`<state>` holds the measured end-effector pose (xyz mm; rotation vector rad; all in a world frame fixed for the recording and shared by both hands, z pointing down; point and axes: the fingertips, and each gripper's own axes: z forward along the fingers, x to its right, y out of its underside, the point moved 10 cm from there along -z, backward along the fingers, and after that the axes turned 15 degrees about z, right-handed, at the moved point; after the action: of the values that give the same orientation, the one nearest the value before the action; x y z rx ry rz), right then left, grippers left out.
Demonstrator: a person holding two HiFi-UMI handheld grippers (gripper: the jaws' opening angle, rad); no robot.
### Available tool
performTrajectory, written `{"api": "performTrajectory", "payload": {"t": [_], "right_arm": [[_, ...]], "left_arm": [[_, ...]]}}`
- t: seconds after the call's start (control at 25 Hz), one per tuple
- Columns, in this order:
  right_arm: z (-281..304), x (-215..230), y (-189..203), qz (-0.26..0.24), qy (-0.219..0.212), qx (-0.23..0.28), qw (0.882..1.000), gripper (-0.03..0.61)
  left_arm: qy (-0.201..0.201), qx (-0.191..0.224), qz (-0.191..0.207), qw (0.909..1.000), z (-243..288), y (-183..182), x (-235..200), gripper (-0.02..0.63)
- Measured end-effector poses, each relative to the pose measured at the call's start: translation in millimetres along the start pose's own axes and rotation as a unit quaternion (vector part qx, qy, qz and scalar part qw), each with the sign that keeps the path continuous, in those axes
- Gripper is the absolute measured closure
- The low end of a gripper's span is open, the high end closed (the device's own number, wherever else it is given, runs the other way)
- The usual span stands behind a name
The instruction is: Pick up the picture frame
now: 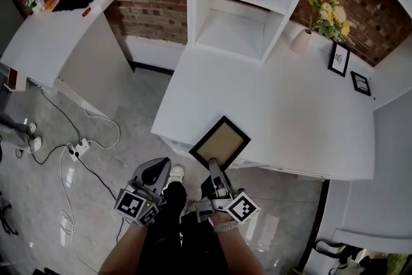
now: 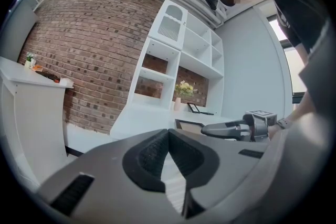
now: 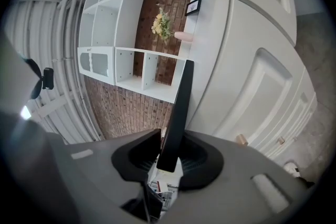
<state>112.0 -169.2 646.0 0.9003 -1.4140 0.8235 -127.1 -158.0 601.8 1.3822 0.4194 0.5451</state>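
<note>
The picture frame (image 1: 221,142), black-rimmed with a tan panel, lies at the front edge of the white table (image 1: 290,113), one corner jutting over the edge. My right gripper (image 1: 215,172) reaches it from below the edge. In the right gripper view the frame's dark rim (image 3: 178,107) runs edge-on between the pads, and my right gripper (image 3: 168,157) is shut on it. My left gripper (image 1: 152,178) hangs left of the table over the floor, shut with nothing in it (image 2: 168,136). The left gripper view shows the frame (image 2: 189,123) and the right gripper (image 2: 231,129) at it.
A white shelf unit (image 1: 244,3) stands on the table's back. A vase of yellow flowers (image 1: 327,21) and two small black frames (image 1: 339,59) (image 1: 360,82) sit at the far right. A white counter (image 1: 51,42) stands at left; cables (image 1: 77,151) lie on the floor.
</note>
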Motion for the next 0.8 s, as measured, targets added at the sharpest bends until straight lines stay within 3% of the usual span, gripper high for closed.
{"api": "performTrajectory", "payload": {"t": [0.2,0.8], "right_arm": [[2,-2,-2,0.008,-0.017,0.0,1.0,0.515],[-1,-32,-34,-0.089,0.025,-0.014,0.996,0.534]], "left_arm": [[-0.001,-0.001,0.0,1.0,3,0,-3,0.617],[0.005,0.013,0.008,0.9999,26,-23,-10,0.617]]}}
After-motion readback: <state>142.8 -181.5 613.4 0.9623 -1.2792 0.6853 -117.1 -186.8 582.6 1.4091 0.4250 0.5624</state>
